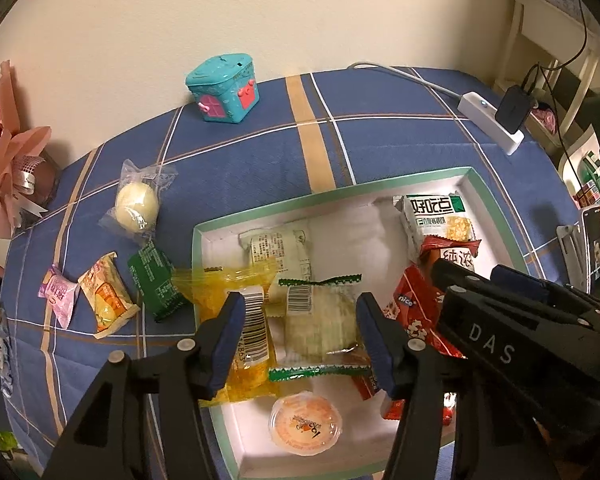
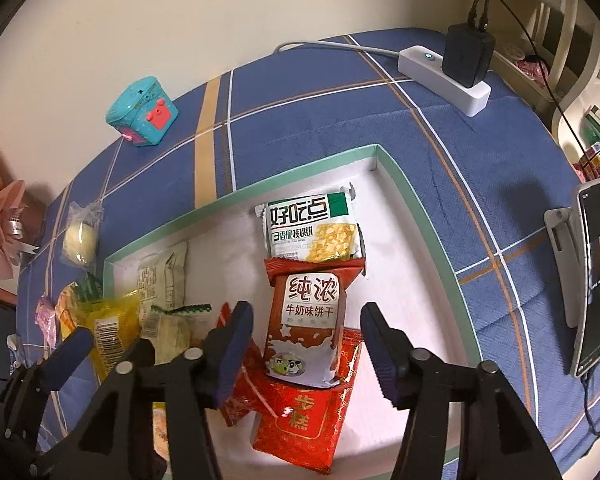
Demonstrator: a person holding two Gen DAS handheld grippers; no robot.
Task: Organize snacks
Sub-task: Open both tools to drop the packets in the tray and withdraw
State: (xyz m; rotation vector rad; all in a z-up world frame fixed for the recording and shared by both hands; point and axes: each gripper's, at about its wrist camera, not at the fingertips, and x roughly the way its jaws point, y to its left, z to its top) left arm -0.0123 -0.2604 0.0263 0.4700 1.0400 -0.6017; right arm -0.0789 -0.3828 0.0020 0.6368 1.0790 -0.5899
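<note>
- Two grippers hang over the box (image 1: 496,216), a shallow white tray with a pale green rim on the blue plaid tablecloth (image 1: 260,152).
- Your left gripper (image 1: 300,330) stands released: its blue pads flank a pale round cake in a clear wrapper with green zigzag ends (image 1: 320,320), and neither pad presses on it.
- Just left of that cake, a crinkled yellow packet (image 1: 236,320) with a barcode label drapes over the box's left rim.
- Your right gripper (image 2: 306,346) is also released, its pads apart on either side of the brown milk biscuit pack (image 2: 306,332), which has white lettering and a cow at the bottom.
- That pack lies partly on a red and gold packet (image 2: 300,420) and overlaps the white and green walnut biscuit pack (image 2: 312,232) beyond it.
- An orange jelly cup (image 1: 306,426) sits near the box's near edge.
- Outside the box, on the cloth to its left, you have a round cream bun in clear wrap (image 1: 137,204), a dark green packet (image 1: 158,284), an orange and cream packet (image 1: 106,296) and a small pink sweet (image 1: 58,294).
</note>
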